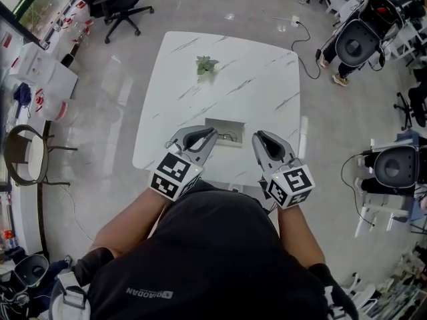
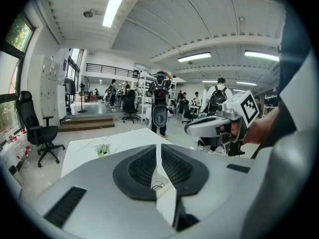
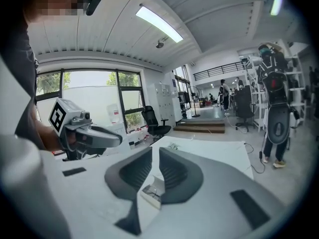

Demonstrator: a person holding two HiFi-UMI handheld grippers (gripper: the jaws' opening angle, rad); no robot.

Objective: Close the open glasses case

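The open glasses case point(image 1: 224, 132) is a pale box lying near the front edge of the white marble table point(image 1: 220, 65). My left gripper point(image 1: 213, 132) hovers at its left end and my right gripper point(image 1: 257, 136) just past its right end, both shut and empty. In the left gripper view, the case point(image 2: 158, 185) shows below the closed left gripper point(image 2: 159, 146), with dark glasses inside; the right gripper point(image 2: 192, 129) is held alongside. In the right gripper view, the case point(image 3: 152, 190) lies under the right gripper point(image 3: 155, 149), with the left gripper point(image 3: 117, 139) beside it.
A small green plant point(image 1: 206, 64) stands at the table's far middle. Around the table are a black office chair point(image 1: 120, 2), a round-backed chair point(image 1: 27, 155) at left, a floor cable with a socket point(image 1: 295, 22), and dark equipment point(image 1: 357, 42) at right.
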